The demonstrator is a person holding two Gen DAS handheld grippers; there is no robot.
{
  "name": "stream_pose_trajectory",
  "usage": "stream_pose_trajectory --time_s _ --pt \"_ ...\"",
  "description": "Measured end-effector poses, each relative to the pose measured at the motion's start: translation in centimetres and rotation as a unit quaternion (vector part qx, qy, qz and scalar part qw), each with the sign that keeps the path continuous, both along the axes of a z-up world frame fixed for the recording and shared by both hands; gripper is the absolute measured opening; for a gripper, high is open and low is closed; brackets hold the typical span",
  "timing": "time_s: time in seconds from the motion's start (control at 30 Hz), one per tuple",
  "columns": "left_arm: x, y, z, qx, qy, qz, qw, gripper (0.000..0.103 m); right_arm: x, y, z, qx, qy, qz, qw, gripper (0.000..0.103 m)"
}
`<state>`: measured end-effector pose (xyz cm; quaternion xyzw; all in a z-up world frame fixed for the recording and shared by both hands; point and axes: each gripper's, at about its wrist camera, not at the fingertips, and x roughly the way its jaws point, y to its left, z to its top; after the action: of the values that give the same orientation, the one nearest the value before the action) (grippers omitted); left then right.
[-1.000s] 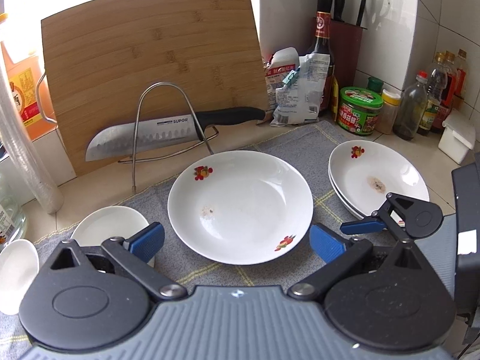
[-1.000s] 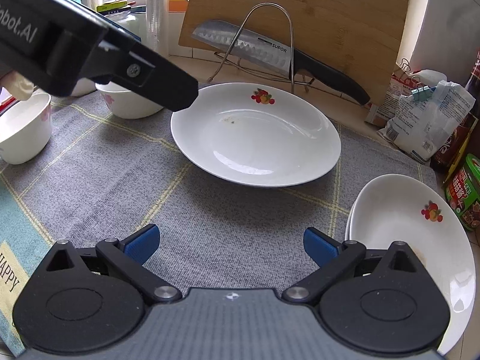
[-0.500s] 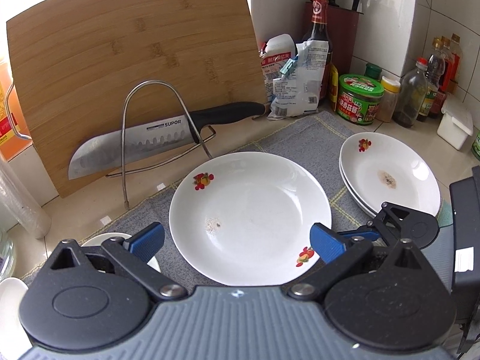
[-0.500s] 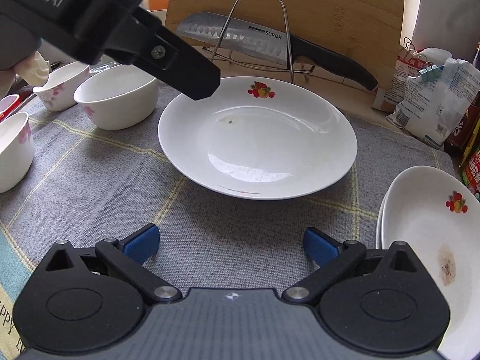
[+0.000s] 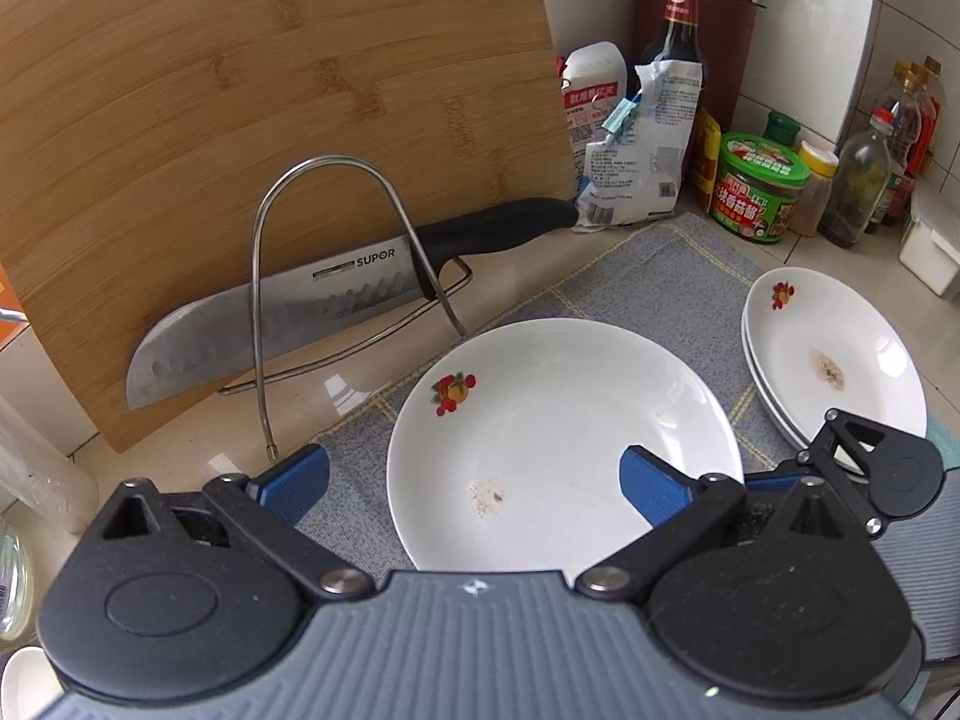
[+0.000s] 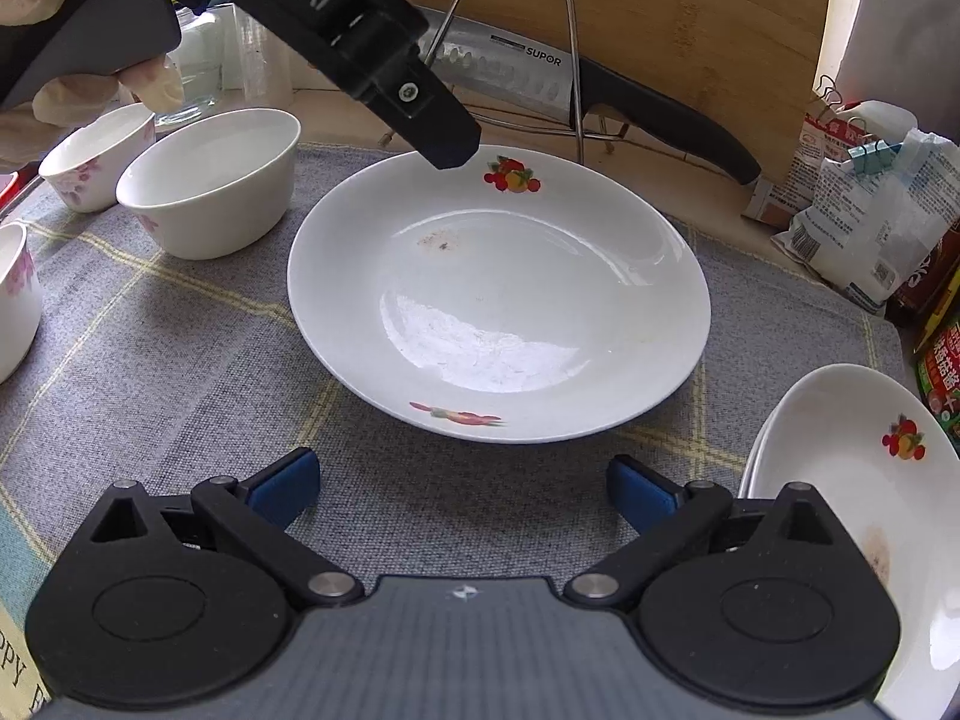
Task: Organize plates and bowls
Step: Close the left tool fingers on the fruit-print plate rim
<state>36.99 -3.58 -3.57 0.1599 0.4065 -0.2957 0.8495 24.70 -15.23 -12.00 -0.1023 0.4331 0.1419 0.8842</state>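
Observation:
A large white plate with fruit prints (image 5: 558,438) (image 6: 498,300) lies on the grey cloth mat (image 6: 180,360). My left gripper (image 5: 474,474) is open and hovers over the plate's near-left part; its right pad is above the plate. My right gripper (image 6: 462,480) is open and empty just short of the plate's near rim. A stack of two smaller plates (image 5: 834,360) (image 6: 840,480) sits to the right. White bowls (image 6: 210,180) (image 6: 96,156) (image 6: 12,294) stand at the mat's left.
A bamboo cutting board (image 5: 270,120) leans at the back with a wire rack (image 5: 324,276) holding a knife (image 5: 336,300). Bags (image 5: 636,138), bottles (image 5: 672,60) and a green-lidded jar (image 5: 759,186) crowd the back right.
Both grippers moved closer to the large plate. The left one swung right and now hovers over the plate's left part. Both stayed open.

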Motion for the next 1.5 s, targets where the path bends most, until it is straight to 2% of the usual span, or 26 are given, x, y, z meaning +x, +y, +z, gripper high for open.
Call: stream_pose_trajectory --time_s 0.17,0.43,0.63,0.9,1.23,1.5 --pt "1.3 -0.4 -1.2 0.003 0.024 -0.012 0.9996 0.102 0.6 -0.4 -0.1 0.013 0.013 -0.010 1.000 0.103" --pt "3.4 -2.4 -2.5 0.007 0.048 -0.041 0.9980 0.101 1.1 0.0 0.2 0.005 0.025 -0.012 1.000 0.103" --pt "5.5 -3.8 -3.8 0.009 0.067 -0.055 0.9962 0.099 0.5 0.4 0.3 -0.016 -0.001 -0.018 1.000 0.103" --pt "6.9 -4.5 -4.8 0.013 0.075 -0.061 0.9952 0.099 1.3 -0.7 0.2 -0.002 -0.011 -0.043 0.999 0.103" --pt "7.0 -4.9 -5.0 0.019 0.094 -0.093 0.9910 0.099 1.9 -0.8 0.3 -0.004 -0.028 -0.003 1.000 0.103" --pt "7.3 -5.0 -5.5 0.033 0.122 -0.111 0.9858 0.100 2.4 -0.9 0.2 -0.007 -0.024 0.018 1.000 0.103"
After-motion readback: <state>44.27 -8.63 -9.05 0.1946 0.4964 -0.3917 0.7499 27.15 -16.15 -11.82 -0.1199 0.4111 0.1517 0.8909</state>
